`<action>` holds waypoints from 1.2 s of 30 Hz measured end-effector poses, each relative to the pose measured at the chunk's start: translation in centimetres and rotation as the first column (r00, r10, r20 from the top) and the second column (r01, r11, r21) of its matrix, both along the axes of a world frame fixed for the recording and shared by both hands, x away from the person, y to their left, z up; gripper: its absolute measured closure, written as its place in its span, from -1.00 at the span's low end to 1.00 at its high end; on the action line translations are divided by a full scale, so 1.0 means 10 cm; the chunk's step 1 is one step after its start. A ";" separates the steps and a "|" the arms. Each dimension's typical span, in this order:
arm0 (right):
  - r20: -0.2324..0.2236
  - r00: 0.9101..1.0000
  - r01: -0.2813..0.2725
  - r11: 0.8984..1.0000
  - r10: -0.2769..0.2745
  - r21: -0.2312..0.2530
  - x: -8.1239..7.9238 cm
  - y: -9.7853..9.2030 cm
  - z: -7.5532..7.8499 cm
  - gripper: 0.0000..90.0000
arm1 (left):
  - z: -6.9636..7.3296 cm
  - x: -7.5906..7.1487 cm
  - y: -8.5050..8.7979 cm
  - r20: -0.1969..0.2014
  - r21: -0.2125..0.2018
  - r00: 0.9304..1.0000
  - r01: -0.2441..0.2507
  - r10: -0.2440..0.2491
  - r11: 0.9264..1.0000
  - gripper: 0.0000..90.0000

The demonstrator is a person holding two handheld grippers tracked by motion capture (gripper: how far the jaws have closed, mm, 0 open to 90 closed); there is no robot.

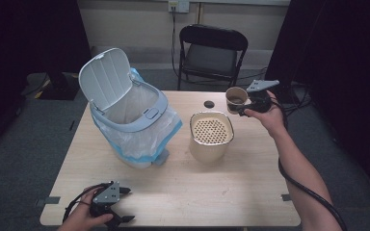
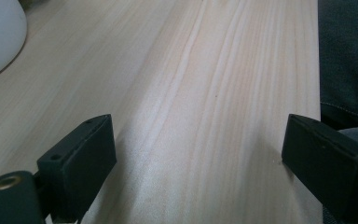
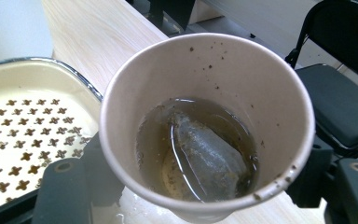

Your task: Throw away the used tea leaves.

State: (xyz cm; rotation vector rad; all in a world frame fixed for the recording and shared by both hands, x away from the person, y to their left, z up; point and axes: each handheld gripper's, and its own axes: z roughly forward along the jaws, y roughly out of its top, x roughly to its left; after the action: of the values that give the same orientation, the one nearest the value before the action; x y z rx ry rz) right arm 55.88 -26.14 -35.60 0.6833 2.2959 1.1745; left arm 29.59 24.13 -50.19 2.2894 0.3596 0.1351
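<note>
A paper cup hangs in the air to the right of and just beyond a cream container with a perforated strainer top. My right gripper is shut on the cup. In the right gripper view the cup holds brownish liquid and a used tea bag, with the strainer top at the left. My left gripper rests on the table near its front left corner, jaws wide open with only bare wood between them.
A white-and-blue bin with its lid raised and a plastic liner stands at the table's left. A small dark cap lies near the far edge. A black folding chair stands behind the table.
</note>
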 end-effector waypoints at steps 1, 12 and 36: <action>0.009 1.000 -0.001 1.000 0.001 -0.014 0.00 0.02 0.01 -0.36 | 0.00 0.00 0.00 0.000 0.000 1.000 0.000 0.000 1.000 -0.80; 0.051 0.999 -0.005 0.995 0.010 -0.095 -0.03 0.14 0.08 -0.35 | 0.00 0.00 0.00 0.001 0.000 1.000 -0.001 0.001 1.000 -0.80; 0.296 0.947 0.032 0.883 0.123 -0.469 -0.23 0.53 0.14 -0.33 | 0.00 0.00 0.00 0.000 0.006 1.000 -0.001 0.001 1.000 -0.80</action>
State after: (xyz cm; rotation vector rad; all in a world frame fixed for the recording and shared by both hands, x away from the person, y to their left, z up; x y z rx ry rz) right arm 53.55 -20.86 -34.19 0.2346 2.1970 0.6381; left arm 29.57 24.13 -50.15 2.2948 0.3616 0.1364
